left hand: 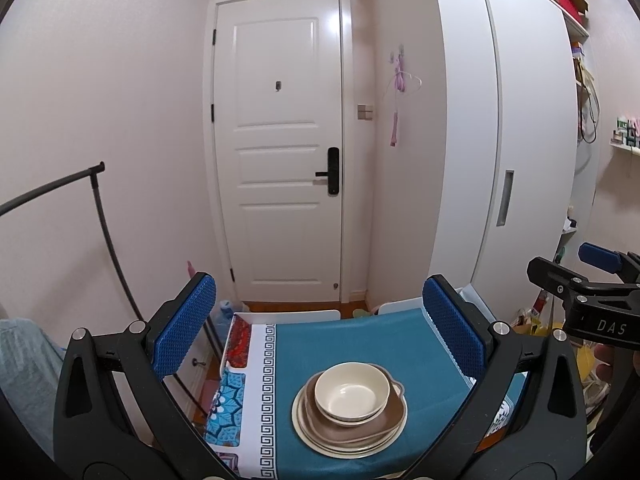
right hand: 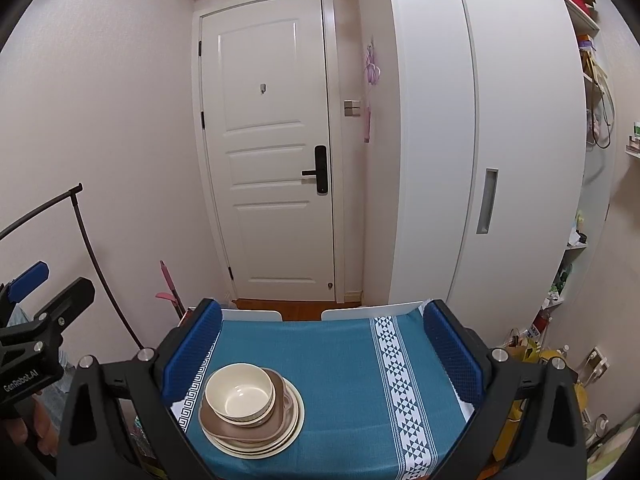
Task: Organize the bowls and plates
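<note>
Cream bowl [left hand: 352,394] tops stacked plates [left hand: 350,426] on the cloth-covered surface [left hand: 360,340]; lower plates mostly hidden. Left hand-held gripper [left hand: 320,328] and right hand-held gripper [right hand: 322,350] gape wide, empty.

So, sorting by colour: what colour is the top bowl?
Cream; the top bowl shows best in the left wrist view.

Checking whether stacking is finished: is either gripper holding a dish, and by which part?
Nothing is held. The left gripper and right gripper are both open above the stacked dishes.
</note>
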Action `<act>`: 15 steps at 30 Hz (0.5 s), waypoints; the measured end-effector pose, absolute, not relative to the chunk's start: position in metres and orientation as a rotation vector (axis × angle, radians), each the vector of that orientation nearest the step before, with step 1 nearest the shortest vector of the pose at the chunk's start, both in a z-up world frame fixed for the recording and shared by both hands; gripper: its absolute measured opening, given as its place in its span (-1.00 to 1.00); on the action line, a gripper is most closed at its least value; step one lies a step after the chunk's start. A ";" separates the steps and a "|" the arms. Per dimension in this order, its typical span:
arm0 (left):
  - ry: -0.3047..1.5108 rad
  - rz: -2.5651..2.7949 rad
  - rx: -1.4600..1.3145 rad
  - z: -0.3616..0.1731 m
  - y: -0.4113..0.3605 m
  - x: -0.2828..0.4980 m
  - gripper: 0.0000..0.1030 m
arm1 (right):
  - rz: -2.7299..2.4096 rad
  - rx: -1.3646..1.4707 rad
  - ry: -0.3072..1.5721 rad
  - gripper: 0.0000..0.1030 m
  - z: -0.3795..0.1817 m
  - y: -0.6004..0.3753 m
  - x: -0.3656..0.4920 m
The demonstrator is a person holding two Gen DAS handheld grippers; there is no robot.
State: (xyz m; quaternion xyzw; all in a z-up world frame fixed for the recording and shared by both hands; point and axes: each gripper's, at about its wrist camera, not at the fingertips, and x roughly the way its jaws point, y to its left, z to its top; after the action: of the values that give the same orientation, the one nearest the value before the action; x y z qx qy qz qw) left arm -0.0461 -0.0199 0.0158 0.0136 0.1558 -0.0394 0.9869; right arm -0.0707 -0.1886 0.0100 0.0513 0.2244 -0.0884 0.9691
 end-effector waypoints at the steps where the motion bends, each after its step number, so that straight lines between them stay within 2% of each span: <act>1: 0.313 -0.078 0.028 0.016 -0.020 -0.046 1.00 | -0.179 0.104 0.454 0.95 0.010 -0.189 -0.071; 15: 0.296 -0.064 0.029 0.012 -0.017 -0.043 1.00 | -0.173 0.105 0.468 0.95 0.006 -0.187 -0.066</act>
State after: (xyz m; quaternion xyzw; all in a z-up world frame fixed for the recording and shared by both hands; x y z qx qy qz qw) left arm -0.0430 -0.0174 0.0117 0.0142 0.1476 -0.0319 0.9884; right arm -0.0662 -0.1875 0.0058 0.0519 0.2315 -0.0858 0.9677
